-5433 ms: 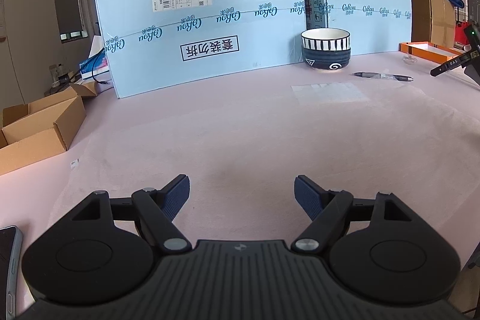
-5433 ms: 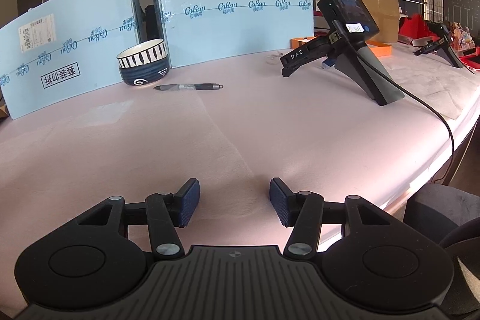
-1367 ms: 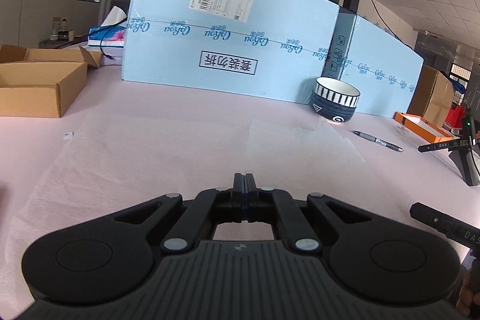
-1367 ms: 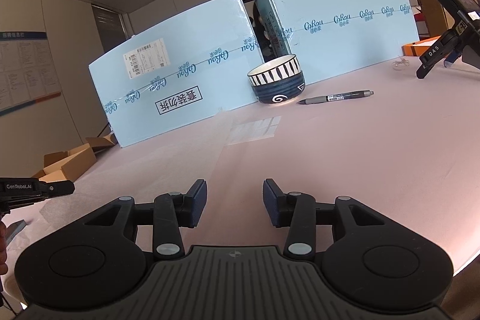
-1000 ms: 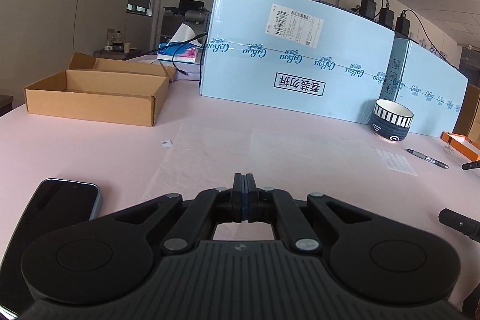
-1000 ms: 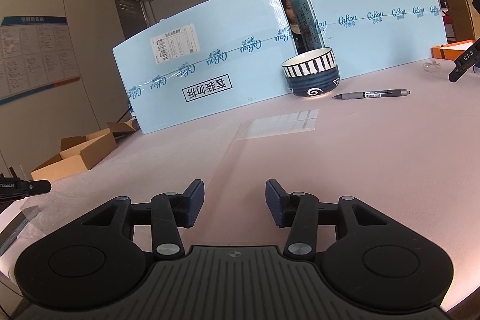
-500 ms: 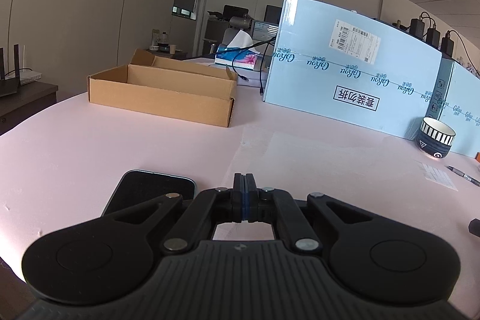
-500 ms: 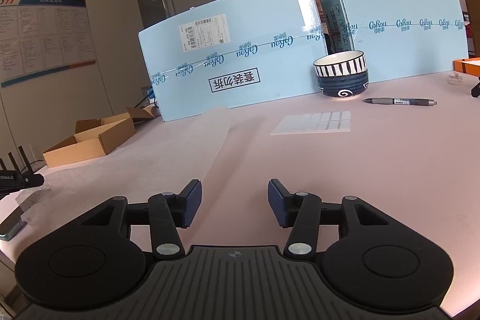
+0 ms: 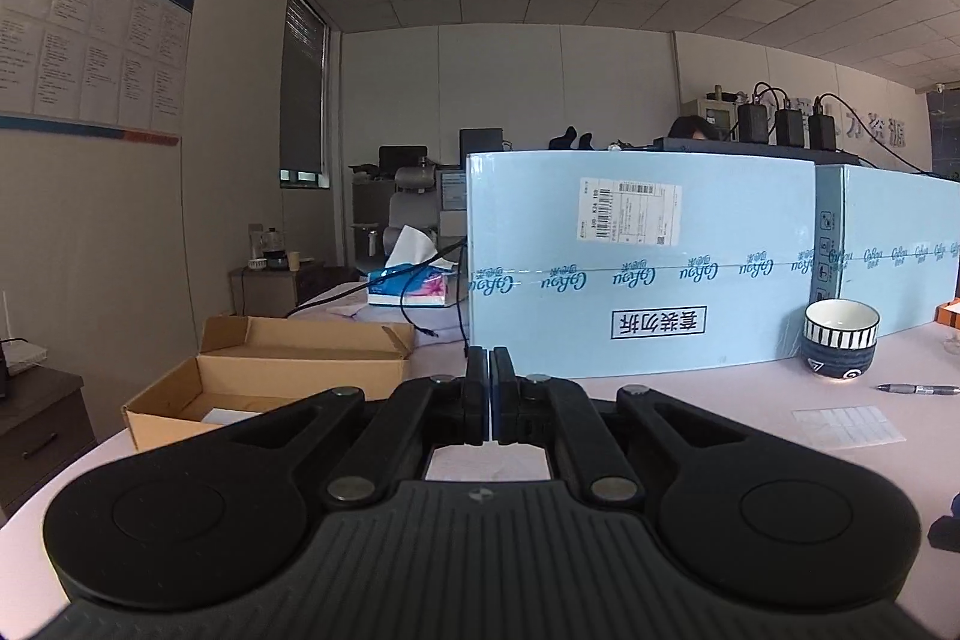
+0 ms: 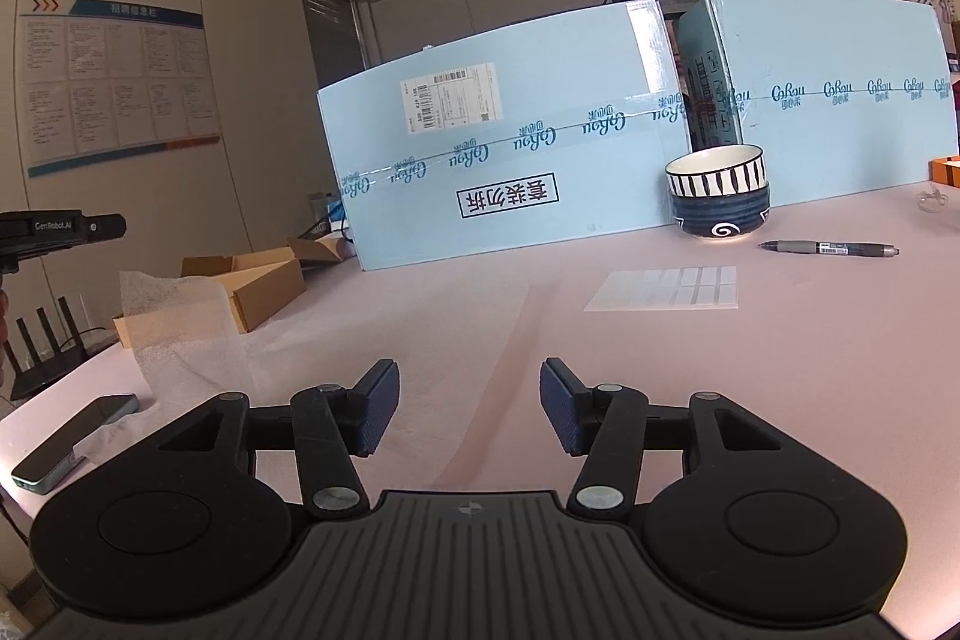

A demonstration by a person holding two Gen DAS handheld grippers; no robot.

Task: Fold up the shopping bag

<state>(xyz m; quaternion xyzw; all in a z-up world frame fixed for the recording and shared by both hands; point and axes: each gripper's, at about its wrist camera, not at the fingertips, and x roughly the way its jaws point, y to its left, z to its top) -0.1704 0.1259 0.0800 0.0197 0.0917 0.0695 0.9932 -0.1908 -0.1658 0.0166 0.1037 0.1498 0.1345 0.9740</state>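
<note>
Table [image 10: 660, 370] pink, spread before you. Blue boxes [image 10: 540, 148] stand upright along its far edge. Bag [image 10: 180, 334], thin translucent white sheet, lies on table at your left, one corner raised beside cardboard box [image 10: 264, 280]. Your left gripper [image 9: 491, 394]: jaws pressed together; thin white edge shows between pads, whether it's bag you cannot tell. Your right gripper [image 10: 468, 406]: jaws opening, nothing between them, above bare table. Bowl [image 10: 717, 199] against blue boxes, pen [image 10: 828, 248] just beside it. Phone [image 10: 72, 442] near table's left edge, touching bag.

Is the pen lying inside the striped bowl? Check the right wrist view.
No, the pen lies on the pink table, right of the striped bowl.
</note>
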